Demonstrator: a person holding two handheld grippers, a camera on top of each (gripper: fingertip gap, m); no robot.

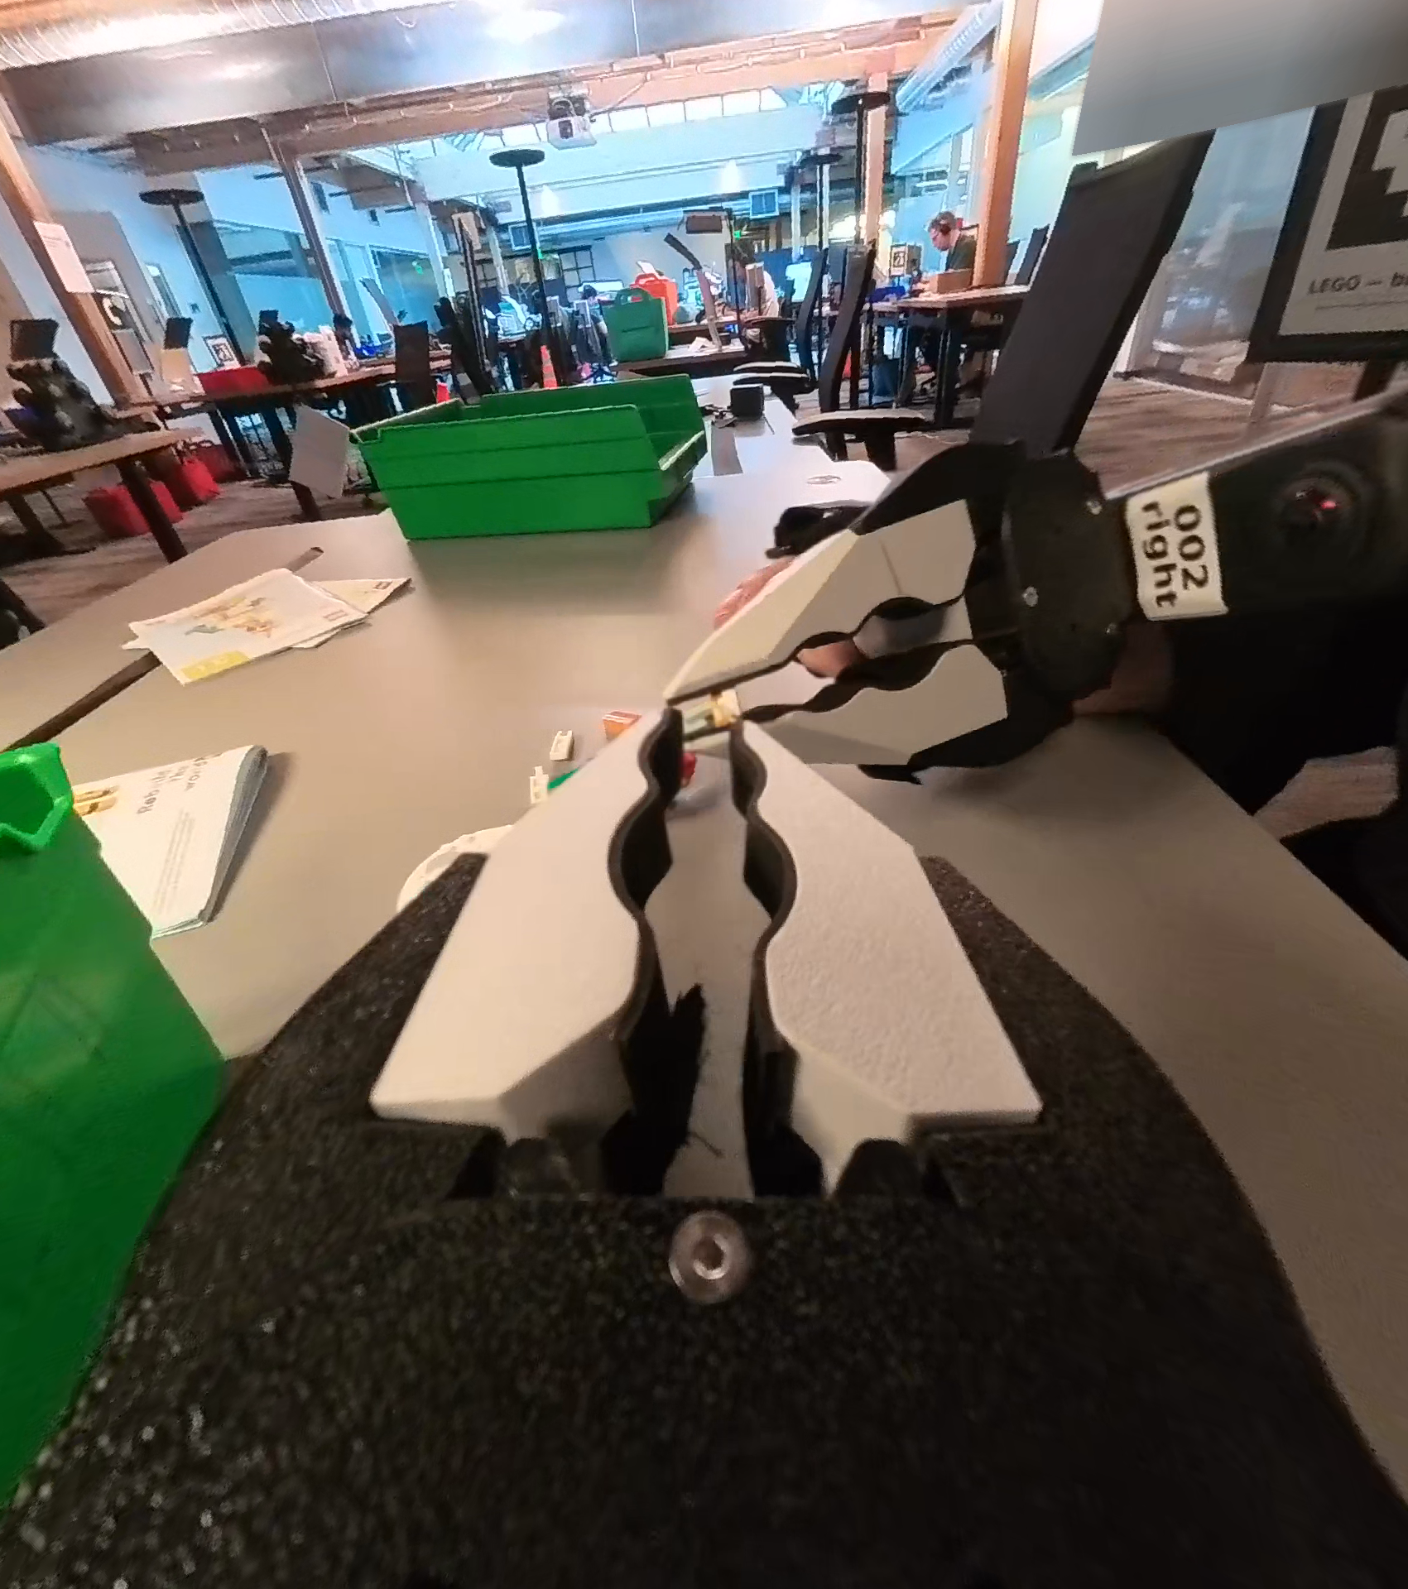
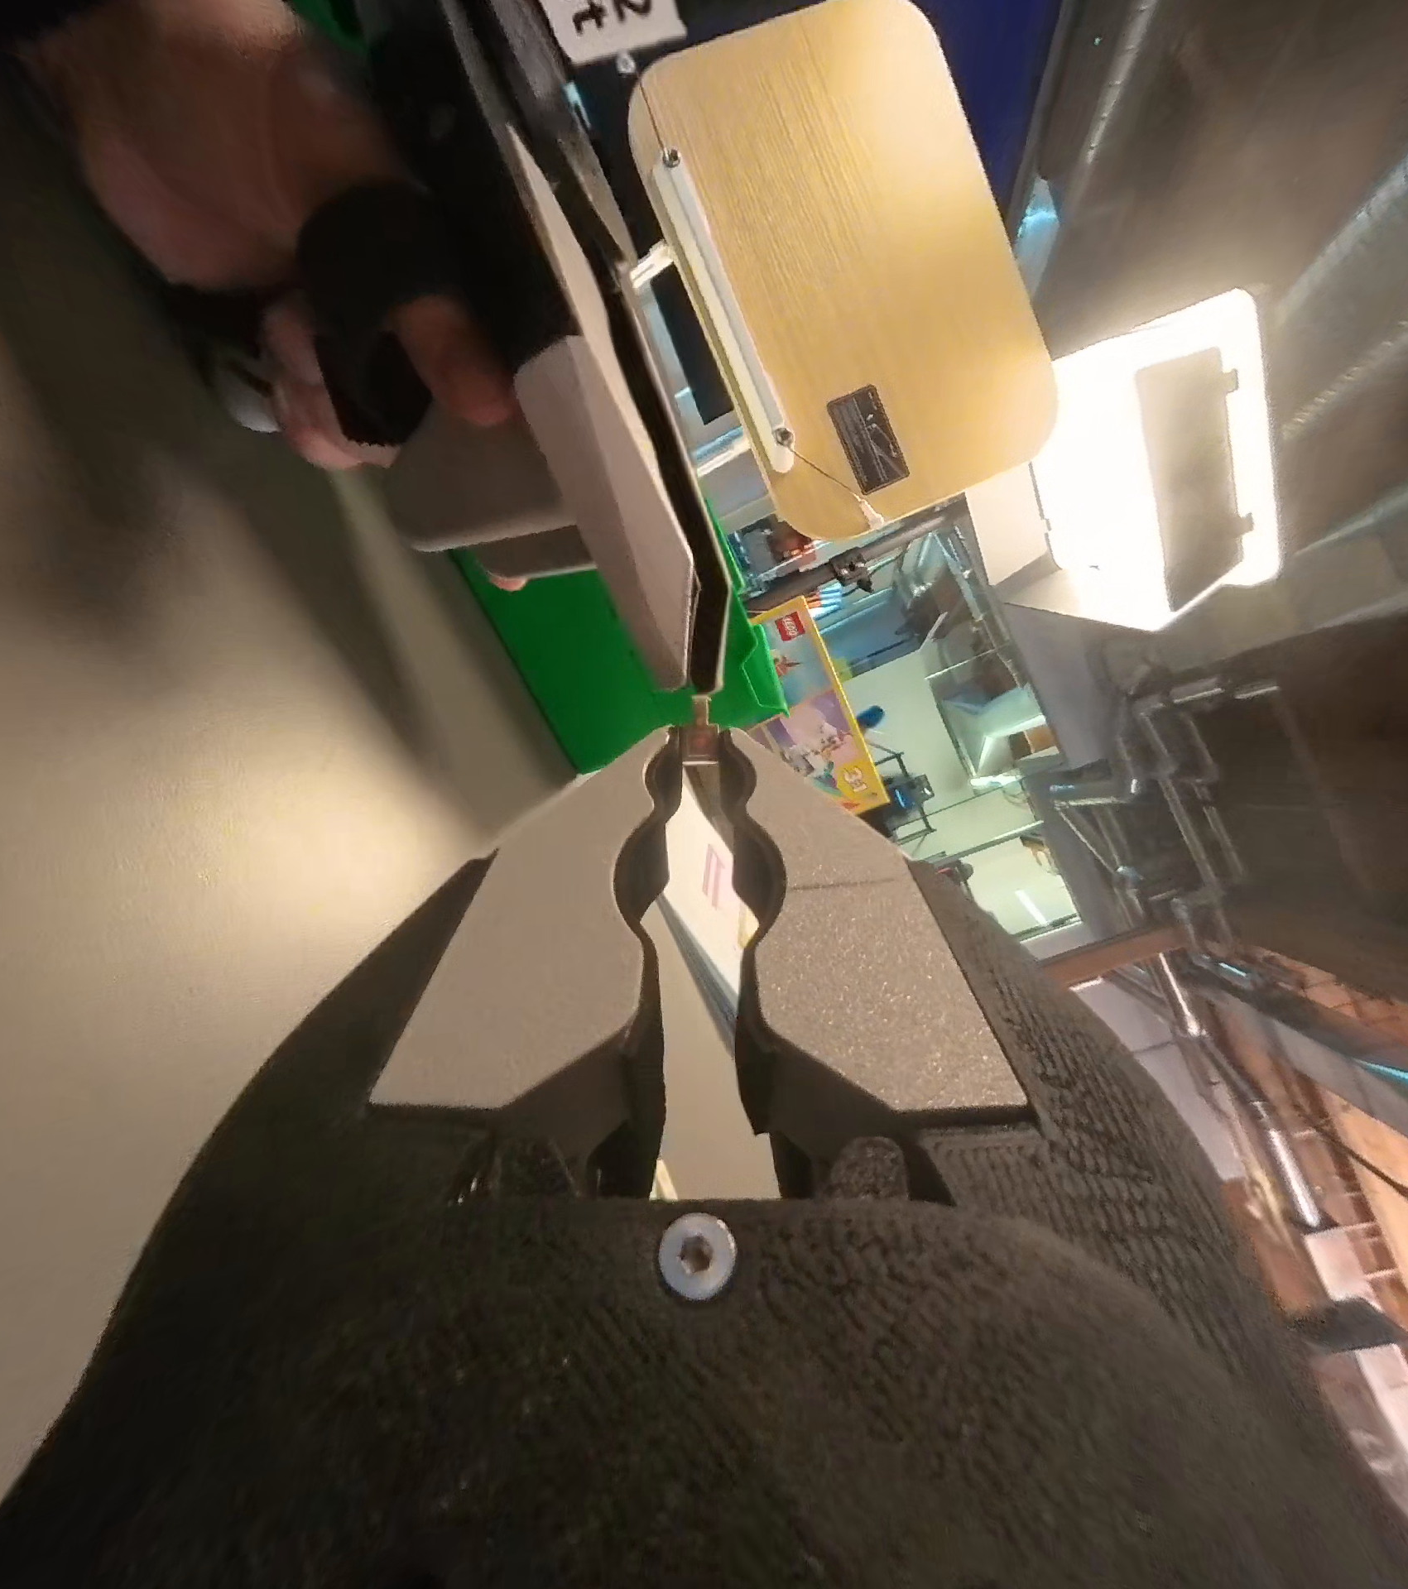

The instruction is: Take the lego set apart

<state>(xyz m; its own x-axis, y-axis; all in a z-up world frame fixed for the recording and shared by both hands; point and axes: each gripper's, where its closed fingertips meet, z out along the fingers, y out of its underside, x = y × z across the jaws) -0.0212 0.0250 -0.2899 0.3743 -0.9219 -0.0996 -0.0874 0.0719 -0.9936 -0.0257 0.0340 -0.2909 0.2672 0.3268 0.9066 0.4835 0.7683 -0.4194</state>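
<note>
1. The tiny lego piece [image 1: 704,720] pinched between both grippers' tips is way too small to make out.
2. The green bin [image 1: 21,989] gets cut off at the left edge.
3. The loose bricks [image 1: 562,746] behind are just specks.

We see a tiny tan-and-white plastic lego assembly [image 1: 709,715] held above the grey table [image 1: 442,714], away from its edges. Loose white pieces [image 1: 561,745] and an orange brick [image 1: 619,720] lie mid-table.

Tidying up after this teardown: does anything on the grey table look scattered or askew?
Yes. A few tiny white lego pieces and an orange one lie loose on the grey table, outside the green plastic bins. The paper instruction leaflets are fanned out crookedly.
</note>
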